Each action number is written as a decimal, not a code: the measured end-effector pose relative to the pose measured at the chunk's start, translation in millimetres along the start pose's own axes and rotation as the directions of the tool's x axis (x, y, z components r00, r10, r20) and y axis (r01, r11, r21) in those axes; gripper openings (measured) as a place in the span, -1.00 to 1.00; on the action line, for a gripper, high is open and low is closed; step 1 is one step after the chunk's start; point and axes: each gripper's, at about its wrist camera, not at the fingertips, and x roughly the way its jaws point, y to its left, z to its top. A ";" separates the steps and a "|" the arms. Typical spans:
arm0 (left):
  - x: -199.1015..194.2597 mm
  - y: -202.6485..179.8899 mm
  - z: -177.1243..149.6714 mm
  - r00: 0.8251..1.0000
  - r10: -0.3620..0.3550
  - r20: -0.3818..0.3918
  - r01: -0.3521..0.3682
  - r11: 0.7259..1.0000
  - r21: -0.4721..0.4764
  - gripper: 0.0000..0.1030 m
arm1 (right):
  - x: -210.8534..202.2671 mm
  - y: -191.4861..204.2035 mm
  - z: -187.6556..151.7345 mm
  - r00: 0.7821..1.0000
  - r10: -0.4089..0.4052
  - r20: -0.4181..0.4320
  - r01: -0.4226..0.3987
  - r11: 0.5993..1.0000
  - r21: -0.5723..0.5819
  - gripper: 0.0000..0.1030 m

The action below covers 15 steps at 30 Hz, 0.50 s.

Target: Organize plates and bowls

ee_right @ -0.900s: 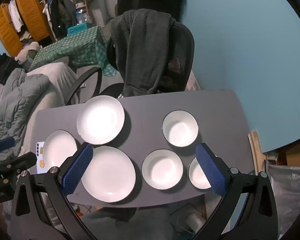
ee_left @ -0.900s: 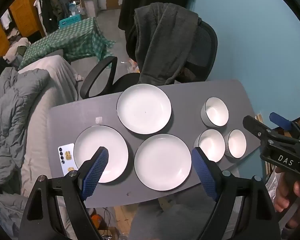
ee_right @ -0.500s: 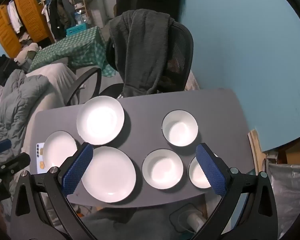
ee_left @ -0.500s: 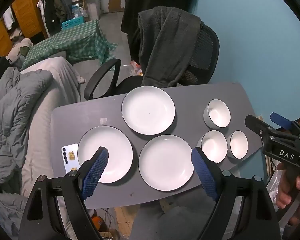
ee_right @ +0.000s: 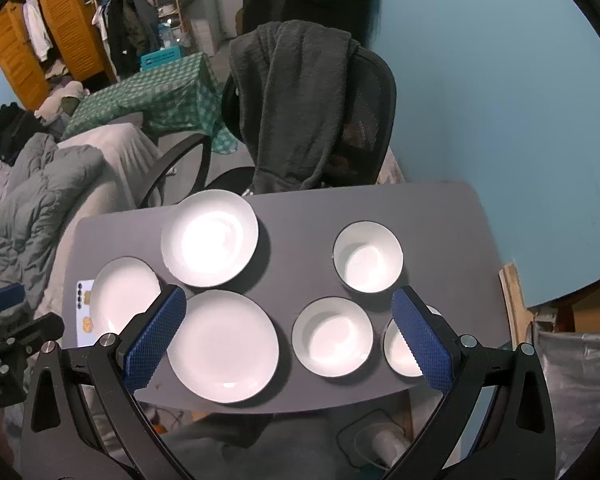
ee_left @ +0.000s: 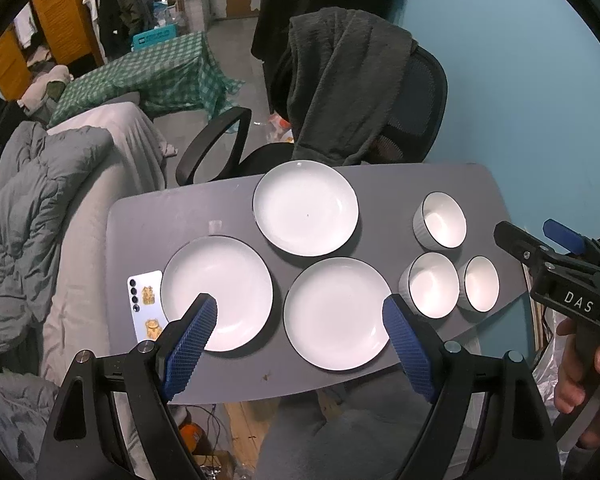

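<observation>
Three white plates with thin dark rims lie flat on the grey counter (ee_left: pixel 380 176), none stacked: a far plate (ee_left: pixel 306 208), a left plate (ee_left: pixel 220 288) whose edge sits just beside a phone (ee_left: pixel 144 304), and a near plate (ee_left: pixel 336 312) close to the counter's front edge. To their right stand three white bowls, apart from one another or nearly touching: a far bowl (ee_left: pixel 442 220), a middle bowl (ee_left: pixel 432 284) and a small bowl (ee_left: pixel 480 284) by the right edge.

They look like glazed ceramic, so I judge them stiff, fairly heavy for their size, slick under rubber pads and liable to chip or break if dropped or knocked together. A plate lying flat offers only its raised rim; pinching that rim across its thickness seems the sound hold. A bowl is best taken by its wall, one pad inside and one outside.

The left hand-held gripper (ee_left: pixel 296 344) hangs above the near plate with its jaws spread wide and nothing between them. The right hand-held gripper (ee_right: pixel 288 332) is likewise wide and empty, above the middle bowl
</observation>
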 end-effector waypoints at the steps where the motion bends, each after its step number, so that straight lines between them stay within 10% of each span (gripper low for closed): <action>1: 0.2 2.0 -1.5 1.000 -0.002 0.000 0.002 1.000 -0.003 0.67 | 0.4 0.4 -0.9 1.000 -0.001 0.000 0.001 1.000 -0.001 0.96; 15: 2.2 5.2 -10.3 1.000 -0.007 0.002 0.007 1.000 -0.012 0.67 | -1.0 4.6 -5.8 1.000 0.005 -0.003 -0.005 1.000 -0.005 0.96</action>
